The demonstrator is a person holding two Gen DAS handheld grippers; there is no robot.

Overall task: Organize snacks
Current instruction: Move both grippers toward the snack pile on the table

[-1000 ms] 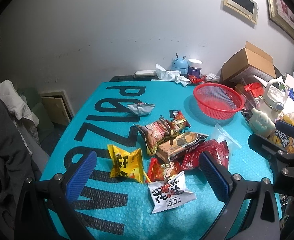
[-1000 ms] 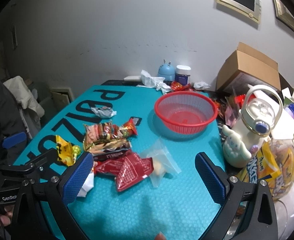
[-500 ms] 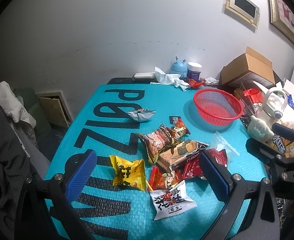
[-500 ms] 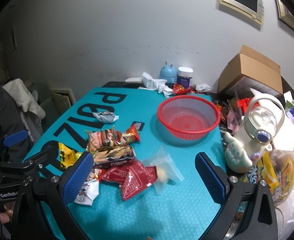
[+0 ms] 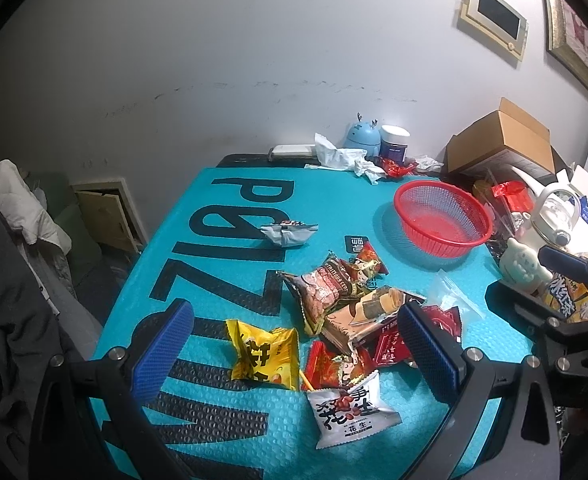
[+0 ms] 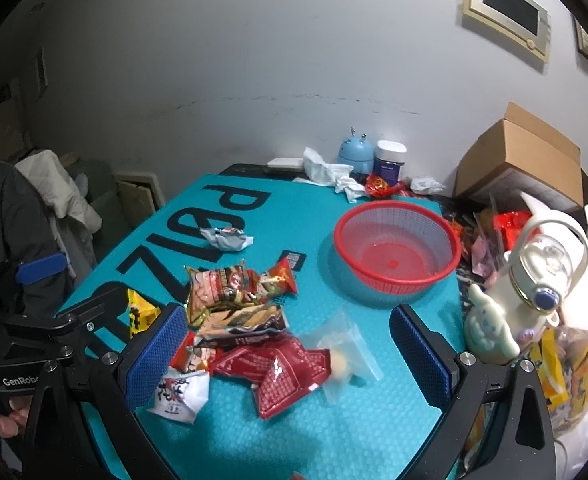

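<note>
1. I am hovering over a teal bubble-textured table mat (image 5: 229, 208) printed with big black letters, which is covering nearly the whole tabletop.
2. A round red plastic mesh basket (image 6: 397, 251) is sitting empty at the mat's far right, well apart from the snacks.
3. A loose heap of crinkly foil snack packets (image 5: 346, 308) is lying in the middle of the mat, between my two claws.
4. My left claw (image 5: 294, 344) is hanging released above the heap, its ribbed blue pads spread wide and gripping nothing.
5. My right claw (image 6: 287, 354) is likewise hanging slack and wide, its pads framing glossy dark red pouches (image 6: 277, 368).
6. A puffy yellow packet (image 5: 263, 354) is lying at the heap's left edge.
7. A white pillow-shaped packet (image 5: 350, 408) is lying nearest me.
8. A crumpled silver wrapper (image 5: 287, 234) is lying alone, farther back on the letters.
</note>
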